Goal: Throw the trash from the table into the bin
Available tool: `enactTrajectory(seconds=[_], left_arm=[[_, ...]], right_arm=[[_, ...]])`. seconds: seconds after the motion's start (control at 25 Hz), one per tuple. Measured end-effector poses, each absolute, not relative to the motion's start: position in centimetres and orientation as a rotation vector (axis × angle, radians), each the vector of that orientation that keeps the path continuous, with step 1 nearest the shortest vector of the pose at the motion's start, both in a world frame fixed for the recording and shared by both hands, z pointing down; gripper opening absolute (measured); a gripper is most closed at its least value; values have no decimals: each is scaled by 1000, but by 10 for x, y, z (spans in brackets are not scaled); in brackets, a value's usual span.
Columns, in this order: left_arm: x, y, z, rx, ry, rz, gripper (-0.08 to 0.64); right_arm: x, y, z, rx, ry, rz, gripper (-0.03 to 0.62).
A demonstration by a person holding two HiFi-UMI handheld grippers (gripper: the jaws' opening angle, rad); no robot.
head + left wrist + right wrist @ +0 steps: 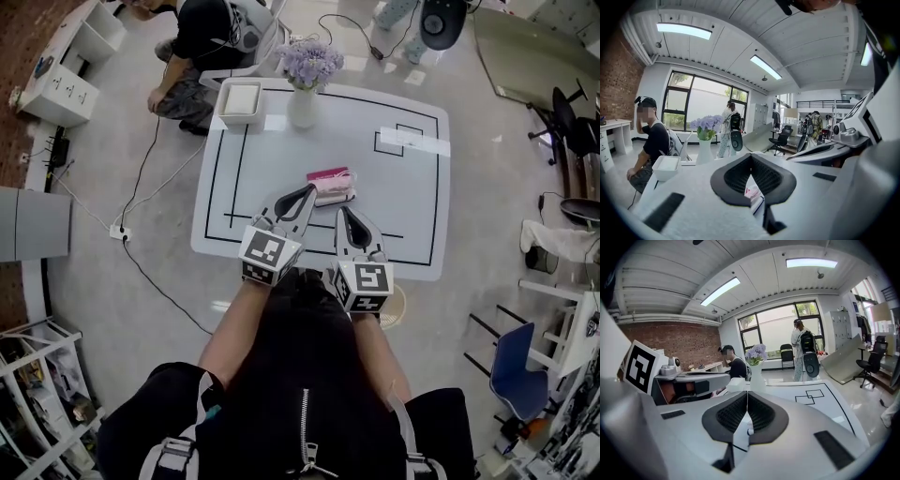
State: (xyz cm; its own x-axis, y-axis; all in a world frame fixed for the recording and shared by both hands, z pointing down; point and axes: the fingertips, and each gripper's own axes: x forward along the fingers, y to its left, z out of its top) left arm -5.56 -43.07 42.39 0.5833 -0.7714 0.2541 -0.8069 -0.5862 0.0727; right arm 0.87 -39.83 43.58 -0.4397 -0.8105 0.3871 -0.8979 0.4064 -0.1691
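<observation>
A pink and white packet (331, 185) lies near the middle of the white table (412, 225), which is marked with black lines. My left gripper (310, 190) is over the table's near side. Its tips are just left of the packet, and the jaws are shut with nothing in them. In the left gripper view the packet (752, 192) shows through the gap below the closed tips of that gripper (751, 155). My right gripper (342, 212) is shut and empty too, a little nearer to me than the packet. Its closed tips (747, 393) point across the table.
A vase of purple flowers (303, 103) and a white box (241, 101) stand at the table's far edge, with a white sheet (412, 141) at the far right. A pale round container (396, 307) sits on the floor by the near right corner. A person (202, 47) crouches beyond the table.
</observation>
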Motion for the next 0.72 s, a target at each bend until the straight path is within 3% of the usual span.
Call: enactTrajectory(seconds=[0.72], left_arm=[[-65, -477, 448, 2573, -1240, 247, 8]], right_arm=[[-3, -443, 467, 1321, -2388, 369, 11]])
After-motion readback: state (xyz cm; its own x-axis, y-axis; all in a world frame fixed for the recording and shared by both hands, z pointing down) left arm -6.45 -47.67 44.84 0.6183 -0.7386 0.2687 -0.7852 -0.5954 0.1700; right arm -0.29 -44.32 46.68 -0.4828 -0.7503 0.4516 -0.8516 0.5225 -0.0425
